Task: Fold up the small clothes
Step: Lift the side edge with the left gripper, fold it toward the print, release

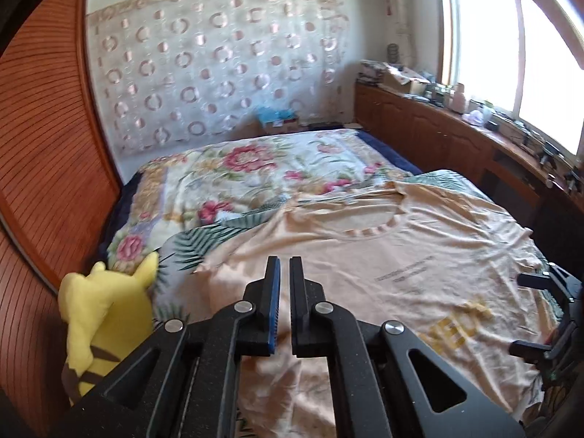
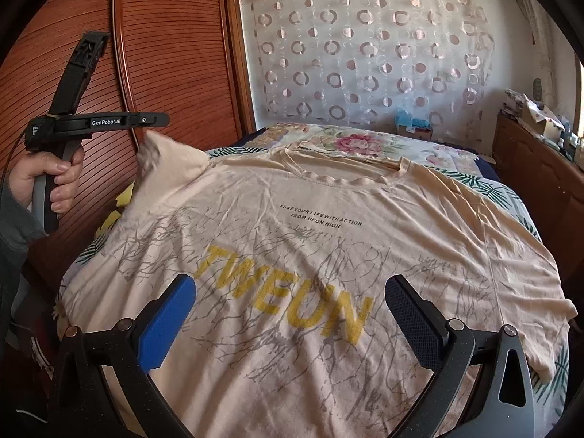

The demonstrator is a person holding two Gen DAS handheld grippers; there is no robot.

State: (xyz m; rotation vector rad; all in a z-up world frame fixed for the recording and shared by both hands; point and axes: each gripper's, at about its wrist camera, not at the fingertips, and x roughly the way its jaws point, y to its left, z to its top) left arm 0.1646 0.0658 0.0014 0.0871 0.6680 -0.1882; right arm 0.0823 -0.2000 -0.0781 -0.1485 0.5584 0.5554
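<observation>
Right now I see the bed [image 2: 503, 197] carrying the peach T-shirt [image 2: 292, 255] spread flat, collar at twelve o'clock, one sleeve [image 2: 164, 157] puffed up at ten; my right tool [image 2: 290, 314] hangs released above its print; my left tool [image 1: 285, 281] is clenched on nothing.

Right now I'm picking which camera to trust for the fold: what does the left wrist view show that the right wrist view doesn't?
Only the left wrist view shows the window and the left gripper nearly shut, nothing between its fingers. Only the right wrist view shows the hand holding that gripper, a raised sleeve and the open right gripper. Both show the peach T-shirt spread on the bed.
</observation>
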